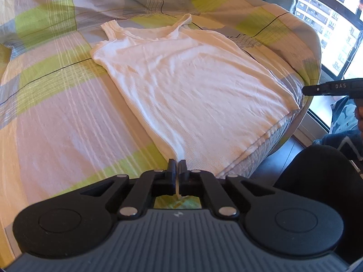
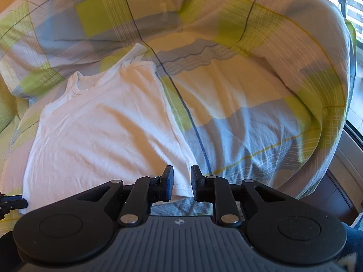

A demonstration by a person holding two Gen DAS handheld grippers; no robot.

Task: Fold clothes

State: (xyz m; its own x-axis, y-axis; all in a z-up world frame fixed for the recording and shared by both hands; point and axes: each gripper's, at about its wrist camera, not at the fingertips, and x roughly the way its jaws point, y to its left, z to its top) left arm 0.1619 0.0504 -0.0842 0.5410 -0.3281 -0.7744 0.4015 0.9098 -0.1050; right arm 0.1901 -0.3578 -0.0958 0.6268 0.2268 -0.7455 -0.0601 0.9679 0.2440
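Observation:
A white tank top [image 1: 192, 86] lies spread flat on the plaid bed cover [image 1: 56, 113], straps at the far end and hem at the near edge of the bed. My left gripper [image 1: 177, 166] is shut on the tank top's near left hem corner, and a sliver of white cloth shows between its fingers. In the right wrist view the tank top [image 2: 102, 131] fills the left half. My right gripper [image 2: 182, 179] stands over the right hem corner, its fingers apart and not pressing the cloth. The right gripper [image 1: 305, 90] also shows side-on at the bed's right edge.
The green, grey and white checked bed cover [image 2: 261, 90] rises into a bunched mound behind the tank top. A window [image 1: 335, 22] stands at the right, with dark floor [image 1: 288, 149] below the bed's edge. A person's dark-clothed leg [image 1: 317, 181] is near the bed. The left gripper's tip [image 2: 11, 201] peeks in.

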